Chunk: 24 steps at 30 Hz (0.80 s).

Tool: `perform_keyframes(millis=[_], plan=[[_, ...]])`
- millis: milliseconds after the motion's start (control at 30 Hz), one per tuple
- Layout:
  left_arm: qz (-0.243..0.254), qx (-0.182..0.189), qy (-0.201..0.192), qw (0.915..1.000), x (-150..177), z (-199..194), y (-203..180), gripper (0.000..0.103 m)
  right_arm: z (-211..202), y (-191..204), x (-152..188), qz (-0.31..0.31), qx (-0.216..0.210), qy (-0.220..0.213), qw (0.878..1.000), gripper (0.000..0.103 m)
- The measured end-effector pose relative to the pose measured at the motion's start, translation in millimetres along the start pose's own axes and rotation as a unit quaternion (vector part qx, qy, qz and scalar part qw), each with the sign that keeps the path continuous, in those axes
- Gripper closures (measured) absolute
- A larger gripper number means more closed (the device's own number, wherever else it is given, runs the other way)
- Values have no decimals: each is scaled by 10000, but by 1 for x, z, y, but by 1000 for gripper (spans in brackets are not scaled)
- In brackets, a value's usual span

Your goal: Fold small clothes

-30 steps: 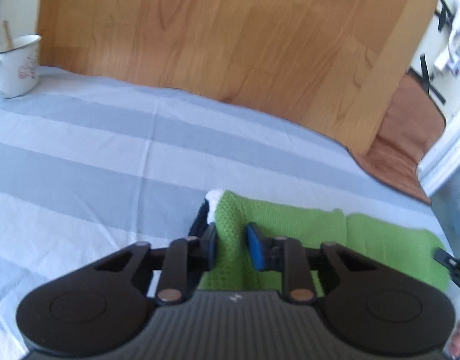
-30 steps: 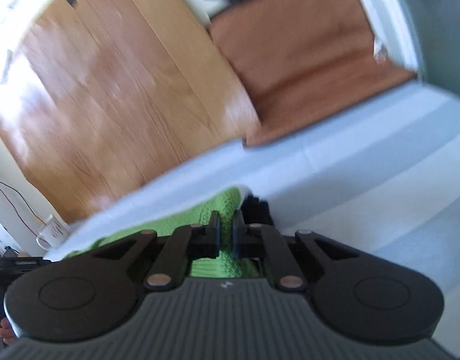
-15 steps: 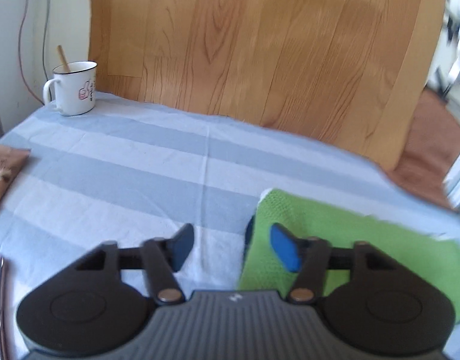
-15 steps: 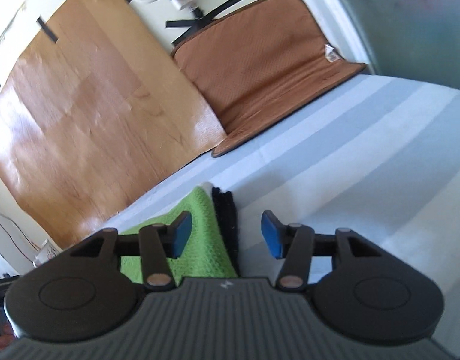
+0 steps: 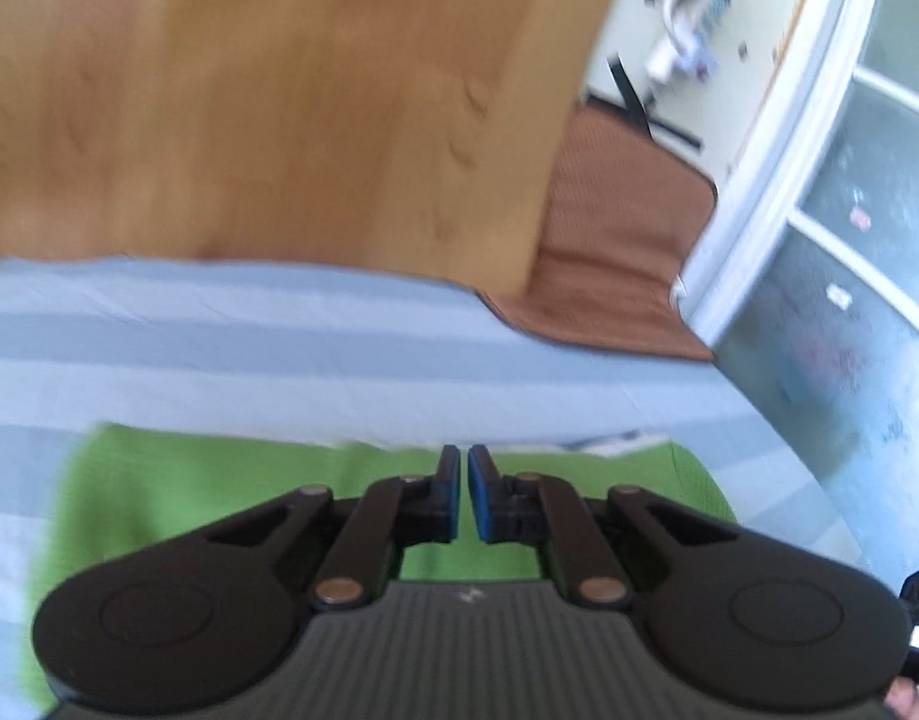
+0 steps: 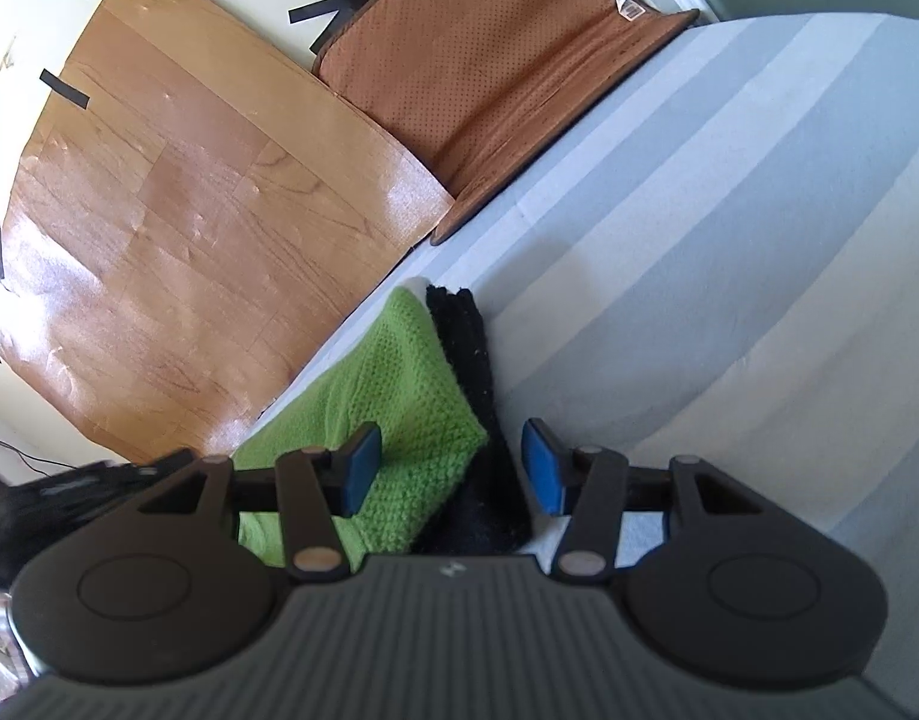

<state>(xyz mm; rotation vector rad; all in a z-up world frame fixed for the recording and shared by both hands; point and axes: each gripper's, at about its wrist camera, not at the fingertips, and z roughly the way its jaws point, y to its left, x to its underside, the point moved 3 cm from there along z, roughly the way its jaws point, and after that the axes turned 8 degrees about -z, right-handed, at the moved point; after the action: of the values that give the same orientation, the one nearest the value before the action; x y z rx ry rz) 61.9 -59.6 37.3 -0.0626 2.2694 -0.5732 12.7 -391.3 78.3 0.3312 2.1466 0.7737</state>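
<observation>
Claw positions have switched over the past second: the left claw [image 5: 464, 495], which a second ago pinched the edge of the green knitted garment [image 6: 393, 414] and then let go with its jaws wide, now has its blue pads drawn together with only a thin slit between them and nothing held, hovering over the middle of the cloth in a blurred view. The right claw [image 6: 450, 471], clamped on the cloth a second ago, now has its jaws spread wide and empty, straddling the garment's near corner where a black knitted layer [image 6: 471, 360] shows along the green edge. That garment lies flat as a folded band on the pale blue and white striped cloth covering the bench [image 6: 729, 276], close to the wood-grain board [image 6: 177, 240] and the brown padded mat [image 6: 507, 60] leaning at the back. Both releases suggest one fold has just been laid down; the left claw's closed pads look set to press or smooth it, though that is only a guess.
</observation>
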Motion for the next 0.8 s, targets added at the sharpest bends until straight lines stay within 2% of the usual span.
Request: perform_keyframes(millis=[67, 100, 133, 200, 267, 333, 367, 467, 567, 600, 700, 800], plan=[[115, -204, 311, 9992, 12, 27, -3, 98, -1, -3, 0, 28, -49, 23, 10000, 48], [228, -431, 490, 9976, 22, 40, -3, 100, 0, -3, -1, 39, -71, 35, 10000, 48], [341, -575, 487, 9966, 29, 50, -1, 97, 1, -3, -1, 40, -86, 41, 9999, 48], [655, -647, 208, 9955, 38, 50, -6, 97, 6, 0, -2, -25, -78, 48, 10000, 48], [772, -801, 214, 9936, 40, 47, -10, 97, 13, 6, -1, -96, -56, 56, 9999, 48], [780, -855, 230, 9930, 38, 46, -14, 97, 21, 12, 1, -210, -66, 82, 9997, 56], [778, -860, 227, 9930, 38, 46, -14, 97, 27, 14, 3, -215, -51, 189, 9996, 79], [777, -831, 214, 9933, 38, 42, -15, 97, 23, 16, 1, 24, -76, 181, 9998, 81], [590, -556, 311, 9962, 32, 22, -11, 90, 4, 45, -8, -334, -287, -62, 9990, 81], [451, -441, 241, 9977, 27, 10, -5, 86, -1, 59, -11, -527, -368, -117, 9979, 81], [-79, -216, -275, 9994, 9, -35, 23, 82, -7, 111, -15, -1134, -723, -175, 9908, 81], [-624, -195, -875, 9940, -5, -83, 60, 76, 4, 172, -5, -1832, -1164, -45, 9761, 81]])
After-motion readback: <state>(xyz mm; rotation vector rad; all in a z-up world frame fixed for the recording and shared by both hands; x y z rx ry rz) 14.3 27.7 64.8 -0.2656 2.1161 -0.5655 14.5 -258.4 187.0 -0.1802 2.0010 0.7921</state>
